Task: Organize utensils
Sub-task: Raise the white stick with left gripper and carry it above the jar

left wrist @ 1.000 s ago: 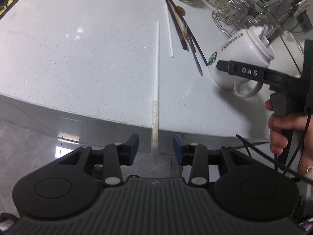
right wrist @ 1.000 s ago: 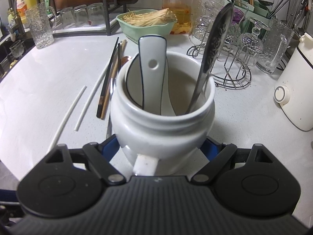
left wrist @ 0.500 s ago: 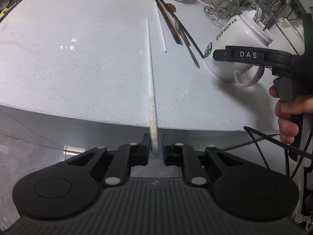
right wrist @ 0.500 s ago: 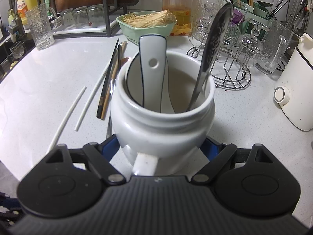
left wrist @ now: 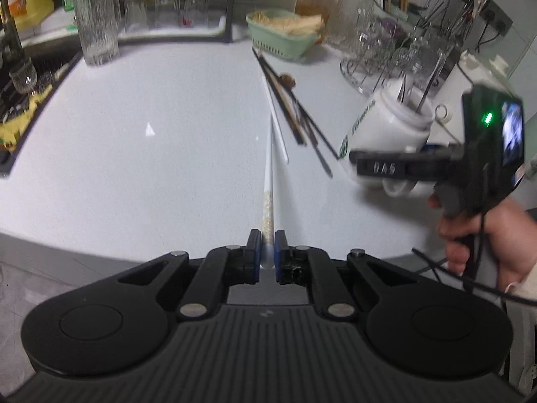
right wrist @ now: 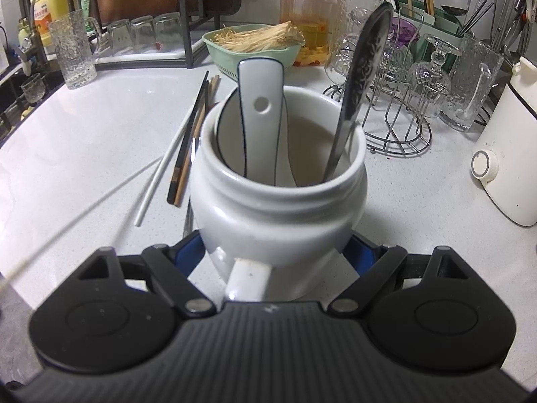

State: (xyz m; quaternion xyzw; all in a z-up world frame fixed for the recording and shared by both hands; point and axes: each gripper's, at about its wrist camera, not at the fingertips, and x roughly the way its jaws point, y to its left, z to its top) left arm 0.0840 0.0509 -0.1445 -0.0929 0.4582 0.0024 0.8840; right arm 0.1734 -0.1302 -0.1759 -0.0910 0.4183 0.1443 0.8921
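Note:
My left gripper (left wrist: 266, 245) is shut on the near end of a long white chopstick (left wrist: 269, 174). The chopstick points away over the white counter (left wrist: 151, 154), lifted off it. A second white chopstick (left wrist: 277, 127) lies flat beside several dark chopsticks (left wrist: 285, 100). My right gripper (right wrist: 277, 252) is shut on a white mug (right wrist: 278, 208), which stands on the counter. In the mug are a white ceramic spoon (right wrist: 260, 117) and a metal spoon (right wrist: 362, 77). In the left wrist view the mug (left wrist: 386, 127) is at the right. The lifted chopstick (right wrist: 84, 211) shows as a blur.
A person's hand (left wrist: 486, 235) holds the right gripper's handle. At the back stand a green basket (right wrist: 251, 57), a red-lidded jar (right wrist: 308, 16), a wire rack of glasses (right wrist: 396, 117) and a glass mug (right wrist: 74, 50). A white appliance (right wrist: 510, 154) is at the right.
The left jaws closed on the white chopstick's near end, then rose with it, so it no longer lies on the counter. The right gripper and mug stayed still.

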